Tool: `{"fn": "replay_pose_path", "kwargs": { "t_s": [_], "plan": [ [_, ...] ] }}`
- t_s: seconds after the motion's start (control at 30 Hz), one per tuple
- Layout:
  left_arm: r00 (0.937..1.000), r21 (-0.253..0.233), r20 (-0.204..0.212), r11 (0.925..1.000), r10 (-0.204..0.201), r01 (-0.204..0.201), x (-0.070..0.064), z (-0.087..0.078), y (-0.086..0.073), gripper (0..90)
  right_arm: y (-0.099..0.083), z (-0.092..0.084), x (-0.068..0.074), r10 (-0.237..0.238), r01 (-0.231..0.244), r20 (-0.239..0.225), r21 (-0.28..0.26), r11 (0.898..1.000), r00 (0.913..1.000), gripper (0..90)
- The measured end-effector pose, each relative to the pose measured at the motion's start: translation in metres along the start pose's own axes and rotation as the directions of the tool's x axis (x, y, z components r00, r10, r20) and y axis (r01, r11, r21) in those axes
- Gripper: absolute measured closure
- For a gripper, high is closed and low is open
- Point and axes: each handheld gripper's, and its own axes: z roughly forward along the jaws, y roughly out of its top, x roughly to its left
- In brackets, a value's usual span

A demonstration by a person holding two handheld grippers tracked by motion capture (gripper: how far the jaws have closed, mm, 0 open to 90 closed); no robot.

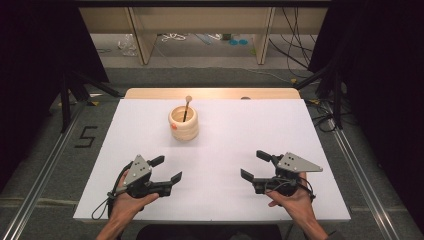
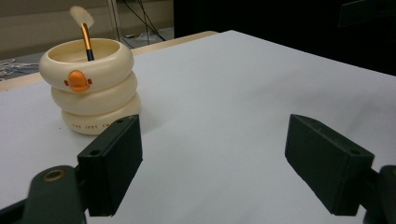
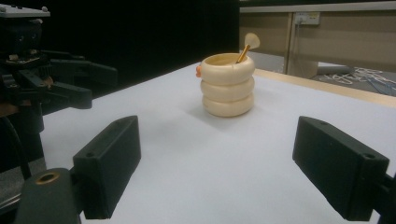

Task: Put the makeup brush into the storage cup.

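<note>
A wide white rectangular table top (image 1: 215, 165) carries everything, with a strip of pale wood (image 1: 210, 93) showing along its far edge; toward that far side and a little left of centre stands a cream pot shaped like three stacked rings with a small orange duck bill on its upper ring (image 1: 183, 123), well apart from both tools; near the front edge the person's left gripper (image 1: 167, 169) and right gripper (image 1: 254, 165) rest low over the bare surface, one on each side, each with its black jaws spread wide and nothing between them, as both gripper views confirm; out of the pot leans a slim make-up brush with a gold-and-black handle and a pale fluffy tip (image 2: 84, 32), its lower end hidden inside; the pot looks rigid and glossy, likely ceramic or hard plastic, so it may be fairly heavy, slippery and liable to chip or tip; a grip across the grooves between its rings should hold best; the brush seems light and stiff in the handle, soft at the tip, so the exposed stem just above the rim is the place to pinch it, lifting along its lean.
</note>
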Motion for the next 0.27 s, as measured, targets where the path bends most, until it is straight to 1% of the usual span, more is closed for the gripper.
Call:
{"fn": "replay_pose_path", "kwargs": {
  "t_s": [0.1, 0.17, 0.2, 0.23, 0.27],
  "plan": [
    [1.0000, -0.002, 0.001, 1.0000, -0.008, 0.008, -0.0002, 0.0004, -0.0002, 18.9, 0.0002, -0.0006, -0.0001, -0.005, 0.005, 0.005, 0.006, 1.000, 1.0000, 16.1],
    [1.0000, -0.003, -0.001, 1.0000, -0.005, 0.005, 0.0001, 0.0002, 0.0000, 18.9, 0.0002, -0.0004, -0.0010, -0.016, 0.016, 0.007, -0.002, 1.000, 0.9998, 16.0],
    [1.0000, -0.005, -0.001, 1.0000, -0.007, 0.007, 0.0002, 0.0001, 0.0000, 18.9, 0.0000, 0.0001, -0.0007, -0.006, 0.006, -0.005, -0.002, 1.000, 1.0000, 16.0],
    [1.0000, -0.005, 0.000, 1.0000, -0.006, 0.006, 0.0005, -0.0001, 0.0001, 18.9, 0.0000, 0.0002, -0.0009, -0.007, 0.007, -0.005, -0.003, 1.000, 1.0000, 16.1],
    [0.9999, -0.006, 0.001, 0.9999, -0.013, 0.013, 0.0004, -0.0001, 0.0000, 18.9, -0.0001, 0.0001, -0.0006, -0.003, 0.003, -0.004, 0.000, 1.000, 1.0000, 16.1]
  ]
}}
